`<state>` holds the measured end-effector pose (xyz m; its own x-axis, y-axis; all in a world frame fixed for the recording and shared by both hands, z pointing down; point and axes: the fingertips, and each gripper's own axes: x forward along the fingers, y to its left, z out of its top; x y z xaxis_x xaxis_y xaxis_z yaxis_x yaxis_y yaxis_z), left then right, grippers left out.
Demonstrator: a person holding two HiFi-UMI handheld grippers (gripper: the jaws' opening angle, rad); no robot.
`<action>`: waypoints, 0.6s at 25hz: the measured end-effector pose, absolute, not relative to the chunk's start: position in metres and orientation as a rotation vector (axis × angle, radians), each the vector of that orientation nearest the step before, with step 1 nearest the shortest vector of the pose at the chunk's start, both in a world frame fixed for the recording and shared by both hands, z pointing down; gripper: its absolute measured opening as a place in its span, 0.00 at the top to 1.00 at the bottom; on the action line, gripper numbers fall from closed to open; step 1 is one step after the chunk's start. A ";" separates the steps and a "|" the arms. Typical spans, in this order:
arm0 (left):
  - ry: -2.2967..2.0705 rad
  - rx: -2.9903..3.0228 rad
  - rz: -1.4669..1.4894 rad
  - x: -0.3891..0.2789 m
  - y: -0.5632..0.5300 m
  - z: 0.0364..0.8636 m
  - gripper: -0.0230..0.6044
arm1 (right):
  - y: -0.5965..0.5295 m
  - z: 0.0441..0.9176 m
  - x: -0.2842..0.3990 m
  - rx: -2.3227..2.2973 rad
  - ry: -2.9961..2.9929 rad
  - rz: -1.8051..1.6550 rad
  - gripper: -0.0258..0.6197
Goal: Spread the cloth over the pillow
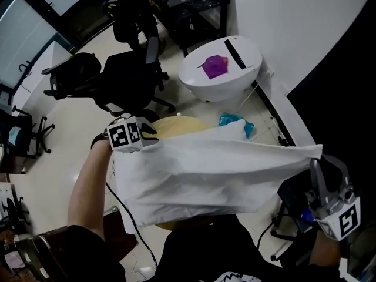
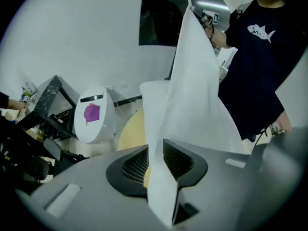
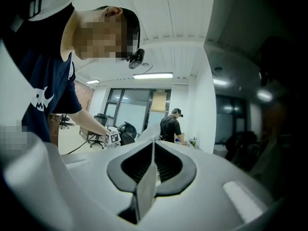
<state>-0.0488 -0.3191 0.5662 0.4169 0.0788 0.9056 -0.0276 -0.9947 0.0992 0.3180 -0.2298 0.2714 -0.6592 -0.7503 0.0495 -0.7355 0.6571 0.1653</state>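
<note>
A white cloth [image 1: 205, 175] hangs stretched in the air between my two grippers. My left gripper [image 1: 151, 135] is shut on its left corner, and the fabric runs up between the pads [image 2: 155, 165] as a tall sheet [image 2: 192, 95]. My right gripper [image 1: 314, 162] is raised at the right and shut on the cloth's other corner; a thin edge of cloth [image 3: 147, 189] sits in its closed jaws [image 3: 153, 165]. A tan round pillow [image 1: 176, 125] lies below and behind the cloth, mostly hidden by it; part of the pillow [image 2: 130, 131] shows in the left gripper view.
A white rounded tub [image 1: 241, 78] with a purple object [image 1: 214, 66] on it stands beyond the pillow. A teal bundle [image 1: 235, 121] lies beside it. Black office chairs [image 1: 126, 75] and a dark cabinet [image 1: 194, 4] stand further back. Another person [image 3: 171, 126] stands far off.
</note>
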 end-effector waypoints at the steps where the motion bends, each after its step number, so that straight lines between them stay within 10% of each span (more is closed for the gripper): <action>1: 0.106 2.528 1.708 -0.050 -0.315 0.574 0.80 | -0.229 0.274 0.319 1.241 -2.749 -0.197 0.93; 7: 0.321 2.413 1.900 -0.058 -0.313 0.606 0.68 | -0.232 0.279 0.325 1.287 -2.743 -0.140 0.93; 15: 0.385 2.334 1.826 -0.055 -0.299 0.620 0.96 | -0.242 0.284 0.327 1.339 -2.761 -0.079 0.93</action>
